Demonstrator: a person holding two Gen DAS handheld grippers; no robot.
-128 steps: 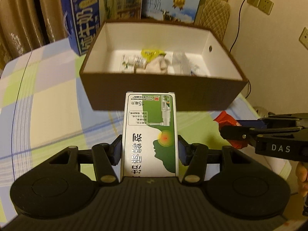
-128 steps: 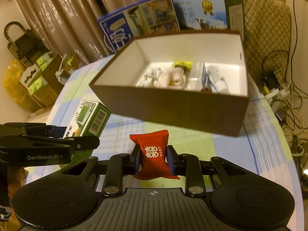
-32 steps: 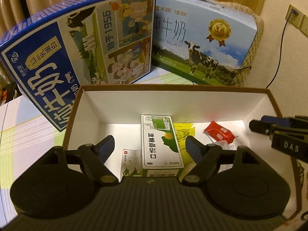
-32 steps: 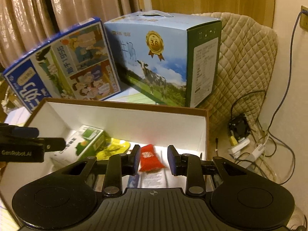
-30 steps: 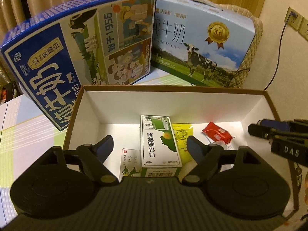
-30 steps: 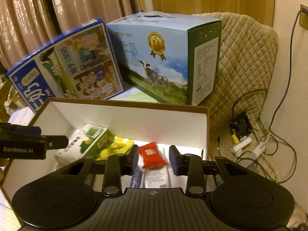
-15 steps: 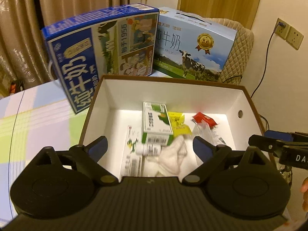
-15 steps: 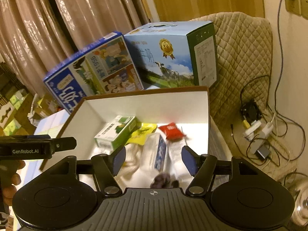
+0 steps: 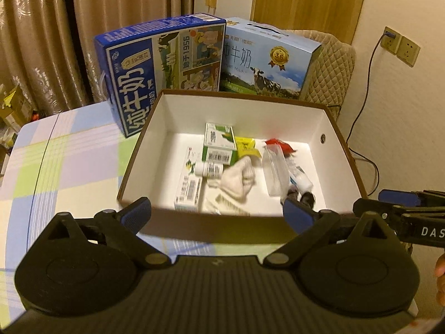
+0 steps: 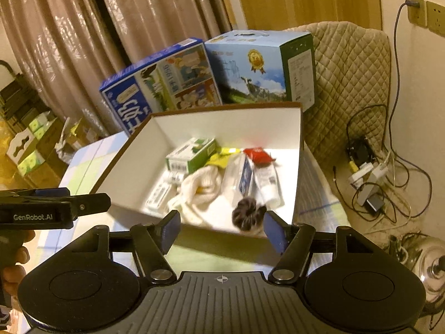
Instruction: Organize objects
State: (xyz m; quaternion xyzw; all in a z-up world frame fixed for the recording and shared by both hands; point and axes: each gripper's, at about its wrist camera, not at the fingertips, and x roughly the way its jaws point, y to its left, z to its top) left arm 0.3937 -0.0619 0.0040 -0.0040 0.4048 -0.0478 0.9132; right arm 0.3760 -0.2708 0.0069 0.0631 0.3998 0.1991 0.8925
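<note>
A brown box with white inside (image 9: pixel 328 128) (image 10: pixel 133 161) stands on the checked tablecloth. Inside lie the green-and-white medicine box (image 9: pixel 219 143) (image 10: pixel 192 154), the red snack packet (image 9: pixel 278 144) (image 10: pixel 257 154), a yellow packet (image 9: pixel 244 146), a white cloth (image 9: pixel 239 178) (image 10: pixel 203 186), a tube (image 10: pixel 267 181), a clear pouch (image 9: pixel 274 172) and a dark hair tie (image 10: pixel 247 214). My left gripper (image 9: pixel 217 215) is open, held back at the box's near wall. My right gripper (image 10: pixel 221 229) is open too, near the front right corner. Neither holds anything.
Two milk cartons, dark blue (image 9: pixel 155 69) and light blue (image 9: pixel 267 64), stand behind the box. A quilted chair (image 10: pixel 347 83) is at the right, with cables and a power strip (image 10: pixel 367 172) on the floor. Tablecloth (image 9: pixel 69 167) lies to the left.
Both grippers let go of the medicine box and the red packet inside the box, opened wide, and pulled back and up, away from the box.
</note>
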